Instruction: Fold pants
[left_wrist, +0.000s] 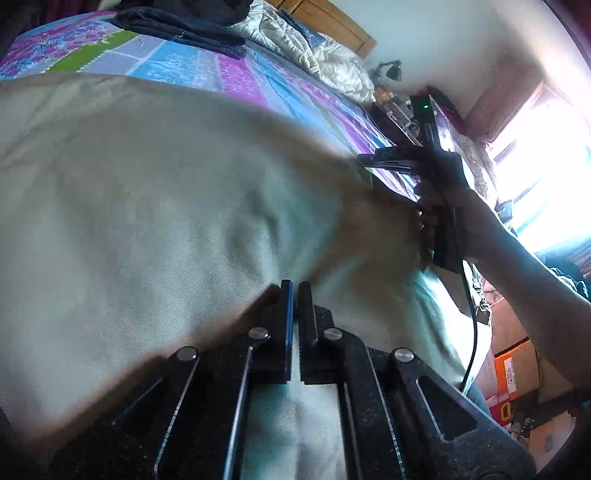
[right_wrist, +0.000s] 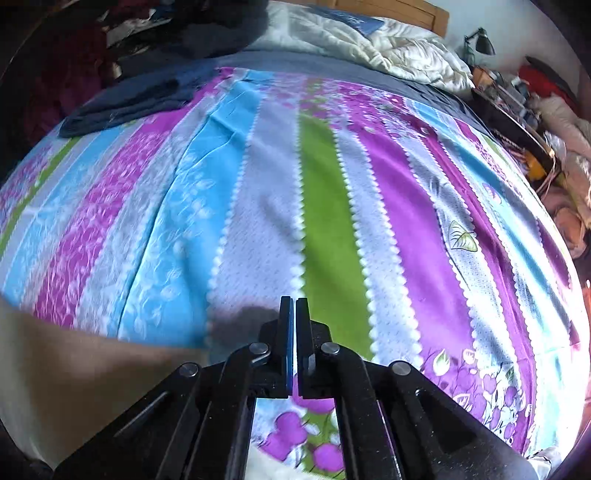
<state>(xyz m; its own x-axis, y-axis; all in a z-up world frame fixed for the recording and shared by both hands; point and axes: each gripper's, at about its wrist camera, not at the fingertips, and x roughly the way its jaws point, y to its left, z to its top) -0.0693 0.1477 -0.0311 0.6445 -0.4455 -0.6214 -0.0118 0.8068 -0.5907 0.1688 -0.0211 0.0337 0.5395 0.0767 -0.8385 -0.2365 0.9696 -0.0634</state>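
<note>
Beige pants (left_wrist: 155, 221) lie spread over the striped bedsheet (left_wrist: 236, 74) and fill most of the left wrist view. My left gripper (left_wrist: 295, 291) is shut with its tips in the cloth, which bunches against the left finger. A hand holds my right gripper (left_wrist: 365, 168) at the pants' far right edge. In the right wrist view that gripper (right_wrist: 294, 301) is shut just above the sheet (right_wrist: 325, 206). No cloth shows between its fingers. The pants (right_wrist: 62, 373) lie at the lower left of that view, beside and under the gripper.
Folded dark jeans (left_wrist: 184, 27) rest at the far side of the bed, also seen as dark jeans (right_wrist: 122, 101). A crumpled white duvet (right_wrist: 399, 48) lies by the wooden headboard. A cluttered bedside shelf (right_wrist: 517, 122) and cardboard boxes (left_wrist: 517, 365) stand to the right.
</note>
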